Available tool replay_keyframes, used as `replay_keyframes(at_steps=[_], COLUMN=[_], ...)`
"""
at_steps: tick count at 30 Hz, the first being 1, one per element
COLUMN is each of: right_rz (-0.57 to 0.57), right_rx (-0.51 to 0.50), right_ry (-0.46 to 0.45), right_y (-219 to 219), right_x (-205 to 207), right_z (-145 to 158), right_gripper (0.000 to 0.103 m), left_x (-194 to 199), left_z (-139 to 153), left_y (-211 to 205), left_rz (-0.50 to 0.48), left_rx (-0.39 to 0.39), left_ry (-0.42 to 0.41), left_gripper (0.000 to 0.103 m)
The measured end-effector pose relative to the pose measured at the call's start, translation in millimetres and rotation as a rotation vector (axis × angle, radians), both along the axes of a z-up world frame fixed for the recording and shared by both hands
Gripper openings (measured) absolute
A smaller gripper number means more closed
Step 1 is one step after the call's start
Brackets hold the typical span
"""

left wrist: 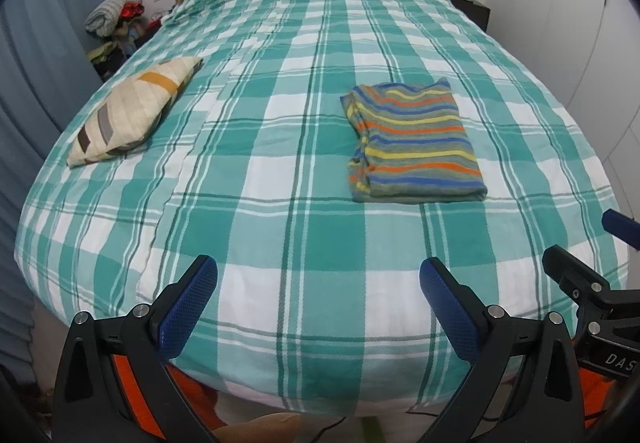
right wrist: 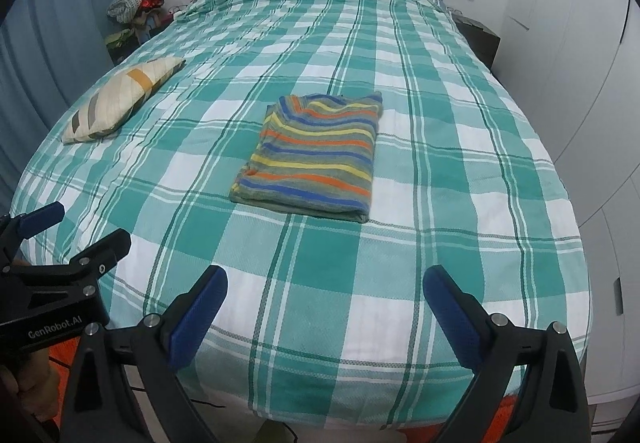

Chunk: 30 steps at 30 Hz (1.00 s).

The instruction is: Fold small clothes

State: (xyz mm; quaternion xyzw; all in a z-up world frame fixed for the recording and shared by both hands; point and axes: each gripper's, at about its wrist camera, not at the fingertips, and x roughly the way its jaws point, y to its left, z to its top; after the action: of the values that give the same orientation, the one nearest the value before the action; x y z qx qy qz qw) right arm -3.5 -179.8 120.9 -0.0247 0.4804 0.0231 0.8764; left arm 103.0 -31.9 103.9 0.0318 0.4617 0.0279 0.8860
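Striped in grey, orange, blue and yellow, the folded shirt [right wrist: 310,157] lying flat mid-bed on the teal plaid bedspread [right wrist: 460,171], well ahead of my right gripper [right wrist: 325,307], ahead and right of my left gripper [left wrist: 318,301], both held fingers apart over the near edge, gripping nothing

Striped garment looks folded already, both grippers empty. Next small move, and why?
Probably hold both back near the foot of the bed rather than regrasp. The striped garment already lies as a compact folded rectangle on the plaid bedspread, and the left gripper and right gripper have open, empty jaws. No other loose small garment shows on the bed; only a pillow.
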Motion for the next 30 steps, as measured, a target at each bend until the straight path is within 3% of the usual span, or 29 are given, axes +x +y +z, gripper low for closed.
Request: replay_keyframes(at_steps=[30], right_rz=[-0.017], right_rx=[-0.020], right_ry=[-0.001], right_y=[2.5], right_x=[-1.2], right_z=[6.2], right_gripper=[0.098], left_x=[-1.3], left_z=[4.8], left_y=[-1.2], left_rz=[0.011], left_rx=[0.002], left_ry=[-0.010], left_gripper=[0.101])
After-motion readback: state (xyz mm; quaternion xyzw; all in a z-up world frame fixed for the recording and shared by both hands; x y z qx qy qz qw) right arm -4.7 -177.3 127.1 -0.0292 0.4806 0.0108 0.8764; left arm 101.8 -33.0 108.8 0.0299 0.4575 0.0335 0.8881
